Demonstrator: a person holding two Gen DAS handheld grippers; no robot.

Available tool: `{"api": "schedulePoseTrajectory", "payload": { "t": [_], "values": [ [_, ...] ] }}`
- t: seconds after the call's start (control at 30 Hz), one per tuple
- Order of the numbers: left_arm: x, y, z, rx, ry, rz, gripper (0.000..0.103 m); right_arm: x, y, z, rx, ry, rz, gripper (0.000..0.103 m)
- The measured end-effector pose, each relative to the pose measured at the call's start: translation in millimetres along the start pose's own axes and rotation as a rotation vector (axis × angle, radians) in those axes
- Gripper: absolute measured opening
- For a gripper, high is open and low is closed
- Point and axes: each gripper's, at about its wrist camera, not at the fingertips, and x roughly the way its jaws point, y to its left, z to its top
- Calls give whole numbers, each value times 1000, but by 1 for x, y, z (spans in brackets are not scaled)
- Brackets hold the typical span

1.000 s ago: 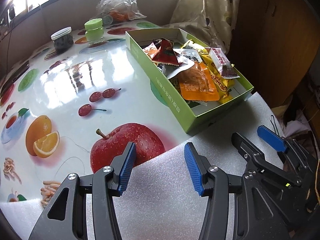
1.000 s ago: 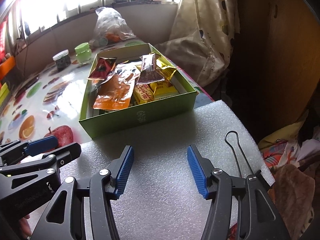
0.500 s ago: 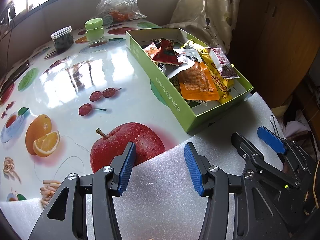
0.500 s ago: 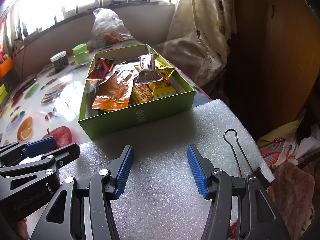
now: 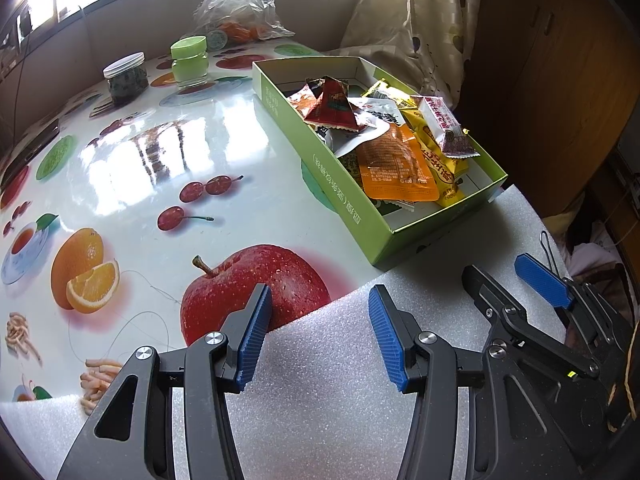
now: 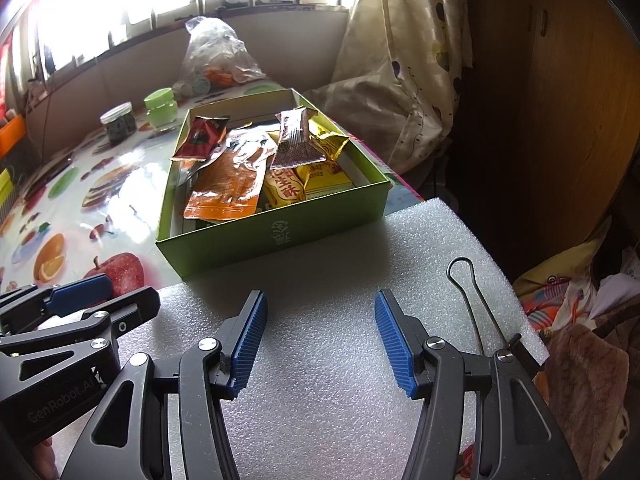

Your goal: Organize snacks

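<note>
We held the left gripper (image 5: 316,336) with its blue pads spread and nothing between them, over the near edge of a white foam sheet (image 5: 328,400). The right gripper (image 6: 318,340) likewise stood with its jaws spread and empty above the same foam sheet (image 6: 340,280). In the left wrist view the right gripper (image 5: 516,276) sat at about three o'clock from the left one; in the right wrist view the left gripper (image 6: 92,296) showed at about nine o'clock.

Beyond the foam, at roughly twelve o'clock from the right gripper and one o'clock from the left, we saw the green box (image 6: 280,232), its near wall just touching the foam's far edge. The snacks lay inside it in a loose heap: an orange packet (image 6: 224,184) toward the near left, a red packet (image 6: 200,136) at the far left, yellow packets (image 6: 304,184) at the near right, and a maroon-and-white wrapped bar (image 6: 294,140) lying on top of them. From the left wrist the same green box (image 5: 340,192) and orange packet (image 5: 396,164) were plain.

A wire clip (image 6: 472,300) lay on the foam at two o'clock from the right gripper. Farther out on the fruit-printed tablecloth (image 5: 160,160), at eleven o'clock, stood a green-lidded jar (image 5: 188,60) and a white-lidded jar (image 5: 126,78), well apart from the box, with a clear plastic bag (image 5: 240,4) behind them.
</note>
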Motion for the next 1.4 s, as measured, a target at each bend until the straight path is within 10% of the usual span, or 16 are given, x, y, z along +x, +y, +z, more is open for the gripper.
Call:
{"api": "schedulePoseTrajectory", "payload": {
  "t": [1.4],
  "values": [
    [-1,-1,-1,0,-12,-3,52,0,-1,0,-3,-3,-3,56]
  ]
}}
